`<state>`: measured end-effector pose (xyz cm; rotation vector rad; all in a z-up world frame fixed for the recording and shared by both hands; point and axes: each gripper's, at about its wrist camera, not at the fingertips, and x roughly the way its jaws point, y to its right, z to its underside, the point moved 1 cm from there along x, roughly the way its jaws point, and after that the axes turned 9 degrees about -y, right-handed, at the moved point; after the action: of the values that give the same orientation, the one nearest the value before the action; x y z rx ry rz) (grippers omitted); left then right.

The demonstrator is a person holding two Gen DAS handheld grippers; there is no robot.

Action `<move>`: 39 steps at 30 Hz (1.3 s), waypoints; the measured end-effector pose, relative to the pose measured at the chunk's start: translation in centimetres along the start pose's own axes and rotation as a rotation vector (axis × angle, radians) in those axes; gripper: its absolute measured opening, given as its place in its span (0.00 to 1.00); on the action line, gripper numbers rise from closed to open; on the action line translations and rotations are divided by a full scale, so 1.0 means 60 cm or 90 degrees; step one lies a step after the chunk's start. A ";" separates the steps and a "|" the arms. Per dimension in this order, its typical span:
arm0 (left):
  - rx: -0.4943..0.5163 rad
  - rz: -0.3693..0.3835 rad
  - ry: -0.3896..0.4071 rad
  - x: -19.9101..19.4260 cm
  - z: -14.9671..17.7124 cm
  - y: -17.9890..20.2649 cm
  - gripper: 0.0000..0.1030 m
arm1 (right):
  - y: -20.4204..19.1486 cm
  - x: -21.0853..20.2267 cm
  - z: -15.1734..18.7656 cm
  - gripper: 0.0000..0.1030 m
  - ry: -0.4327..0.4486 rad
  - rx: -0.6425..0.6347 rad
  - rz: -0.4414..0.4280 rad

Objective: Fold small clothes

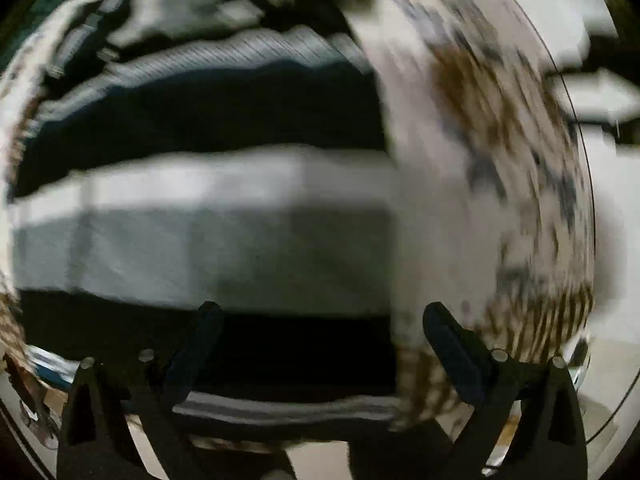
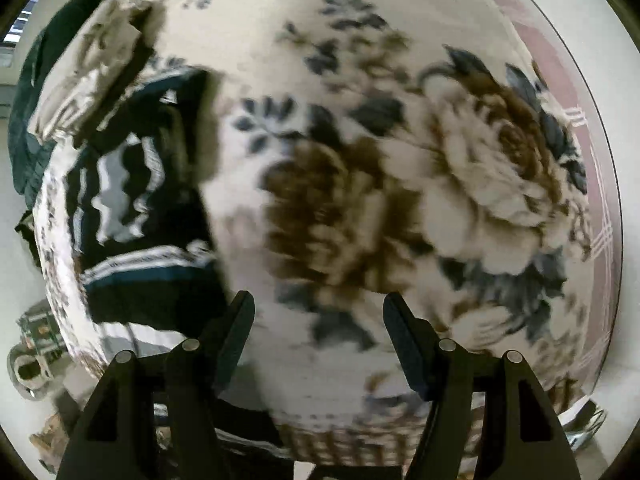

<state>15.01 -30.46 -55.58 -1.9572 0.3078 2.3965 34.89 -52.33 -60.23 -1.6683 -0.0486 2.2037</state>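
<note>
**Striped garment on a floral cloth, both grippers spread and empty**

A cream cloth printed with large brown and grey-blue flowers point(image 2: 400, 184) covers the work surface, and it fills most of the right wrist view. On its left part lies the dark striped garment point(image 2: 132, 216), navy with white and grey bands, rumpled and partly bunched. In the left wrist view the same garment point(image 1: 200, 216) spreads wide across the middle, its pale band running left to right, with the floral cloth point(image 1: 480, 160) showing on the right; this view is heavily motion-blurred.

The left gripper point(image 1: 320, 320) has its fingers wide apart, above the garment's near dark band, with nothing between them. The right gripper point(image 2: 318, 312) is likewise spread, over the bare floral cloth just right of the garment, gripping nothing.

At the far left a dark green fabric point(image 2: 28, 120) hangs past the cloth's edge.
</note>
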 end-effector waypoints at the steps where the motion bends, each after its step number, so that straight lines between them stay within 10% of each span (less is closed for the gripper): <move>1: 0.006 -0.004 -0.010 0.019 0.004 0.013 0.93 | 0.009 0.004 -0.003 0.67 -0.004 -0.002 0.003; 6: 0.008 -0.049 -0.023 0.092 0.008 0.045 0.18 | 0.031 0.024 -0.042 0.67 -0.027 -0.031 -0.035; 8: -0.011 -0.034 0.005 0.074 0.006 0.031 0.05 | 0.019 0.024 -0.070 0.67 -0.027 -0.042 -0.061; 23: -0.077 0.039 0.118 -0.085 0.047 -0.048 0.04 | -0.141 0.121 -0.415 0.65 -0.063 -0.019 -0.337; 25: -0.091 0.053 0.129 -0.099 0.050 -0.063 0.04 | -0.161 0.139 -0.428 0.49 -0.081 -0.014 -0.346; 27: -0.102 0.063 0.140 -0.111 0.054 -0.077 0.04 | -0.185 0.134 -0.428 0.07 -0.073 -0.026 -0.329; 39: -0.242 0.177 0.230 -0.213 0.116 -0.267 0.04 | -0.421 -0.069 -0.364 0.05 0.010 -0.162 -0.139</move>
<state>13.32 -12.29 -43.93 -2.6893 0.1466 2.3835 63.17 -34.43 -56.59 -1.7156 -0.5019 2.0877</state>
